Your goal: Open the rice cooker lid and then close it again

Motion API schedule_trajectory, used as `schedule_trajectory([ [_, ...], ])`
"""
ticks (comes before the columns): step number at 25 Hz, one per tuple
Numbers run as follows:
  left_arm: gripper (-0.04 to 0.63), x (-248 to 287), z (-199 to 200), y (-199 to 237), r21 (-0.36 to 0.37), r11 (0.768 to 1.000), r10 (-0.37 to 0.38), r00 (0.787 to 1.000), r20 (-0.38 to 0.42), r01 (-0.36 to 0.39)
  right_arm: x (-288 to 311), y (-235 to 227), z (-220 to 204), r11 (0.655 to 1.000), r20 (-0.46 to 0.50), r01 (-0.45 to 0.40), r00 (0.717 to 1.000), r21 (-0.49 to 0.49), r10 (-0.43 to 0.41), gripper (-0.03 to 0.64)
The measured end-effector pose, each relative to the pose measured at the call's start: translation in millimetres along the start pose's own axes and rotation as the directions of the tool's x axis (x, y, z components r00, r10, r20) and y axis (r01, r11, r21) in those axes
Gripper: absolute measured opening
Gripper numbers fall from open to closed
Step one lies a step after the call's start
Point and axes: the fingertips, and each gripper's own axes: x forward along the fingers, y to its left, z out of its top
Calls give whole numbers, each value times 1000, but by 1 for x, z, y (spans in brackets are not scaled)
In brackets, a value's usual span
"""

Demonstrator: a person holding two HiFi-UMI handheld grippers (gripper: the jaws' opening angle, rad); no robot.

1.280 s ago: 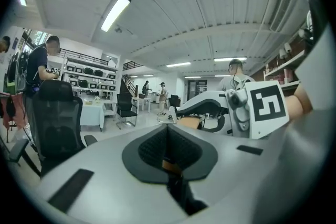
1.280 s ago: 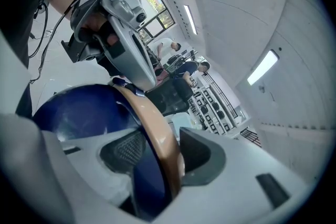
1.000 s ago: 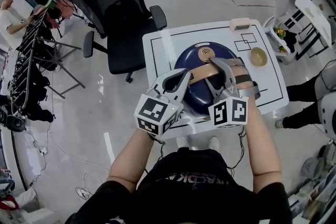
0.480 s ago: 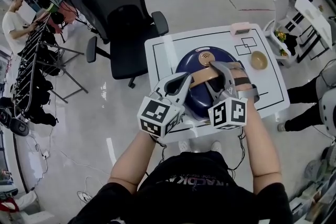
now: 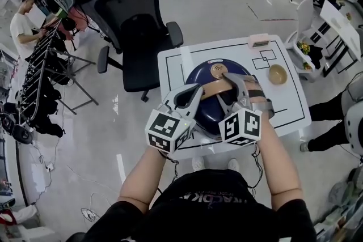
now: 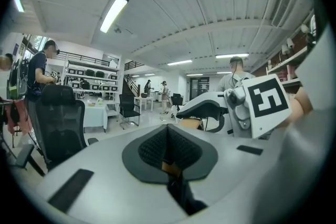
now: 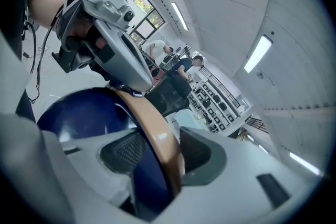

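A dark blue rice cooker (image 5: 205,113) stands on the white table (image 5: 286,107) with its lid down. Its tan handle (image 5: 212,89) arches over the lid. My right gripper (image 5: 227,88) straddles that handle from the right and is shut on it. In the right gripper view the tan handle (image 7: 152,128) runs between the two pads, over the blue lid (image 7: 79,115). My left gripper (image 5: 195,90) is shut with nothing in it, its tip at the handle's left end. The left gripper view shows its pads (image 6: 169,157) pressed together, with the right gripper (image 6: 210,110) beyond.
A wooden bowl (image 5: 278,73) and a pink box (image 5: 260,40) sit on the table's far right part. A black office chair (image 5: 133,20) stands left of the table. People work at the far left, and another person (image 5: 346,107) is close to the table's right edge.
The right gripper has rolled slightly on the handle. Both hands stay where they were, and the lid has not lifted. The head view has shifted a little.
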Motion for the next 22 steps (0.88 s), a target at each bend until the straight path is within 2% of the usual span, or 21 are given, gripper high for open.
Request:
schedule_trajectory([
  [5, 2, 0, 23, -8, 76, 994, 70, 997, 39, -73, -9, -15, -1, 998, 47, -13, 999, 57, 10, 202],
  [11, 3, -6, 54, -13, 30, 991, 126, 982, 140, -131, -18, -36, -3, 990, 105, -18, 994, 139, 3, 198],
  [15, 55, -14, 72, -22, 34, 987, 149, 971, 188, -159, -26, -47, -6, 982, 141, -21, 990, 186, -5, 195],
  [22, 80, -36, 93, -33, 22, 979, 192, 946, 261, -204, -35, -68, -14, 958, 200, -29, 979, 286, -30, 190],
])
